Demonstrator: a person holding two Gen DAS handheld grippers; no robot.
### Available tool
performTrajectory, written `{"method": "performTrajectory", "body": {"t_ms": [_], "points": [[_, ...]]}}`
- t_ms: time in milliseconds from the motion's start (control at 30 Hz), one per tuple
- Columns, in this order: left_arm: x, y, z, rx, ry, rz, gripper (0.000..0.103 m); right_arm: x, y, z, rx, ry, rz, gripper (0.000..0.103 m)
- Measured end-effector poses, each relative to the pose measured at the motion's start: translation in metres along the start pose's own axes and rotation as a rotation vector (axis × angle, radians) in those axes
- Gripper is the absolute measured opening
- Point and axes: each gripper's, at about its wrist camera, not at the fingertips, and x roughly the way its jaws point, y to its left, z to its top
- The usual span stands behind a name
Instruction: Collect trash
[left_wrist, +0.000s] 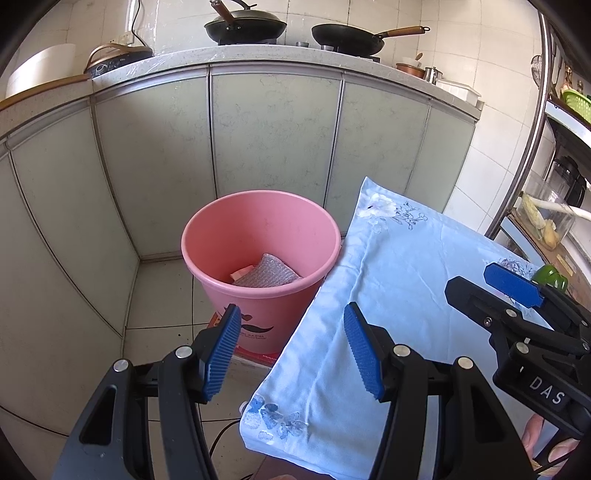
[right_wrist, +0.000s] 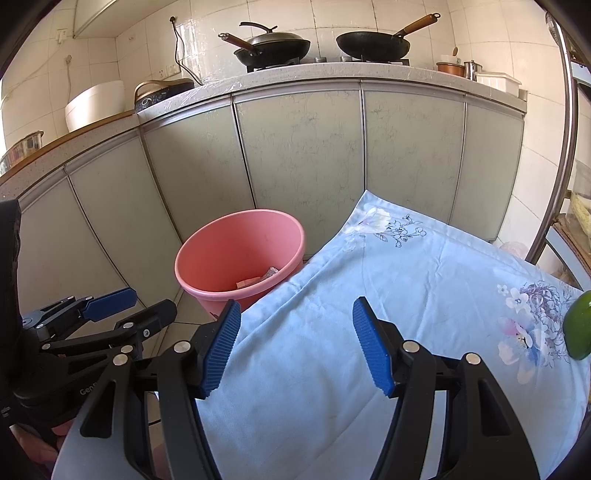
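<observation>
The pink bin (left_wrist: 260, 240) stands centre frame on the floor, its base hidden behind the blue cloth-covered surface (left_wrist: 388, 295); bubble wrap (left_wrist: 266, 275) lies inside. Its printed label is unreadable. Left tongs (left_wrist: 291, 354) and right tongs (right_wrist: 295, 347) both gape wide, holding nothing, angled downward.

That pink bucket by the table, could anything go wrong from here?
Possibly. The pink bucket stands on the floor right against the blue cloth, so trash dropped short might land on the cloth or the floor. The green thing lies at the cloth's far edge and could be knocked off.
</observation>
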Motion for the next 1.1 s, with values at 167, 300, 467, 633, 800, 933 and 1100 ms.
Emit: {"method": "performTrajectory", "body": {"t_ms": [167, 300, 467, 633, 800, 933, 1100], "points": [[0.002, 0.000, -0.001, 0.000, 0.005, -0.001, 0.058, 0.001, 0.000, 0.000, 0.001, 0.005, 0.000, 0.064], [0.004, 0.001, -0.001, -0.001, 0.009, -0.002, 0.058, 0.003, 0.000, 0.000, 0.001, 0.008, 0.001, 0.064], [0.005, 0.001, -0.001, -0.004, 0.016, -0.002, 0.058, 0.004, 0.000, -0.001, 0.001, 0.013, 0.000, 0.064], [0.007, 0.001, -0.001, -0.005, 0.021, -0.003, 0.058, 0.007, -0.002, 0.000, 0.001, 0.018, 0.002, 0.064], [0.008, 0.002, -0.001, -0.009, 0.023, -0.004, 0.058, 0.008, -0.002, 0.000, 0.000, 0.022, 0.004, 0.064], [0.009, 0.003, -0.001, -0.010, 0.026, -0.005, 0.058, 0.010, -0.002, -0.001, -0.001, 0.026, 0.005, 0.064], [0.012, 0.003, -0.002, -0.010, 0.032, -0.004, 0.058, 0.011, -0.003, 0.000, 0.001, 0.030, 0.004, 0.064]]}}
